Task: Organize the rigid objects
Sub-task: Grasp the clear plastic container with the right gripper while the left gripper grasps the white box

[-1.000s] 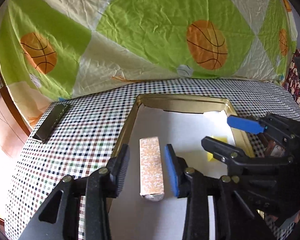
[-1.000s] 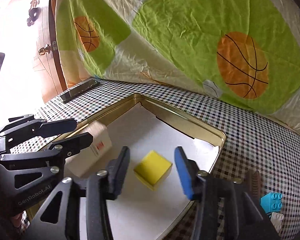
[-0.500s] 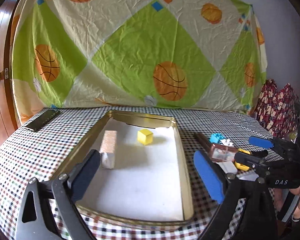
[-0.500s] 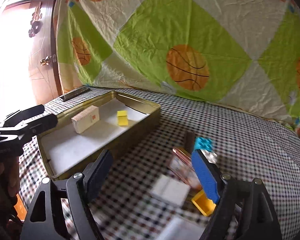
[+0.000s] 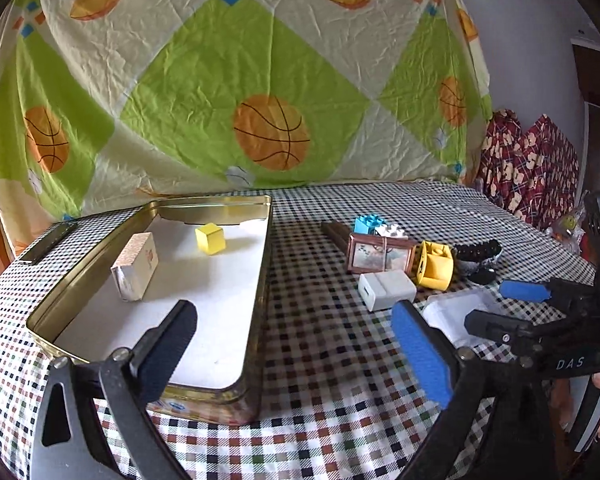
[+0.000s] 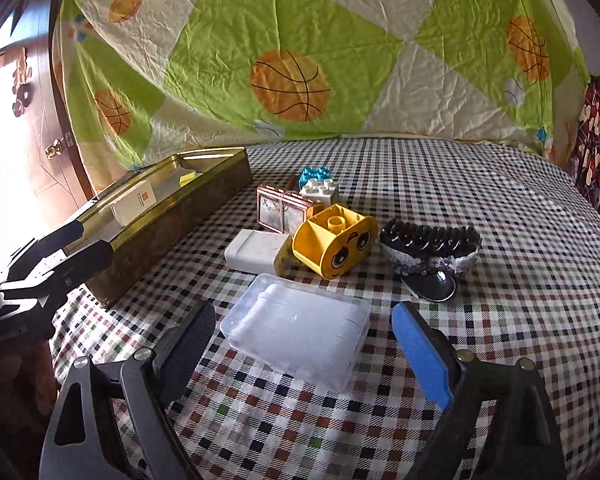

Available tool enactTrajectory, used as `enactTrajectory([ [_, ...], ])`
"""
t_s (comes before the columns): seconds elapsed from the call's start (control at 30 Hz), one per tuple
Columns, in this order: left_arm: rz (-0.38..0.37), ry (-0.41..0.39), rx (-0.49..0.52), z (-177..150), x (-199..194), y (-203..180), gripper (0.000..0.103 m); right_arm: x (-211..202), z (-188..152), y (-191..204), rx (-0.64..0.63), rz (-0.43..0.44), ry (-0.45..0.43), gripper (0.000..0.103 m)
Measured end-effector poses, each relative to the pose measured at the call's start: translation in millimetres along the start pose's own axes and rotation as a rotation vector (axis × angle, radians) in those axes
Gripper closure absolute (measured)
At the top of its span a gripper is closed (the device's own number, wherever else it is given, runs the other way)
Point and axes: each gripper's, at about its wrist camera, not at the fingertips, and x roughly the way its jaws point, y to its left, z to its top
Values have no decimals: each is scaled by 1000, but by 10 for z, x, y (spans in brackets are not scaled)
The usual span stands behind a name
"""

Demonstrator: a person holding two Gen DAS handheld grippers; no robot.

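A gold tin holds a patterned box and a yellow cube. My left gripper hovers over the tin's near right corner, jaws still opening, nothing between them. To the right lies a pile: a white box, a yellow face block, a copper-framed box, and white and blue bricks. My right gripper is opening too. A clear plastic box lies on the cloth between its fingers, untouched by the pads.
A black comb-like piece in a small bowl and a round shiny thing lie right of the pile. A dark flat bar lies at the table's far left edge. A patterned sheet hangs behind the checked tablecloth.
Both grippers have drawn back from inside the tin and opened wide, leaving the patterned box and yellow cube there. The right one has swung right to the pile.
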Motion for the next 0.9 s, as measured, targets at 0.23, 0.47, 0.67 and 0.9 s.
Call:
enactTrajectory([
  [0.23, -8, 11, 27, 8, 23, -88, 2, 262, -21, 158, -29, -29, 104, 6],
  [0.47, -41, 34, 25, 31, 76, -135, 2, 234, -15, 61, -4, -7, 90, 16],
  [0.67, -69, 62, 54, 71, 169, -290, 2, 17, 43, -29, -1, -49, -44, 16],
  [0.9, -102, 139, 101, 159, 426, -524, 3, -28, 125, -286, 34, -112, -100, 16],
])
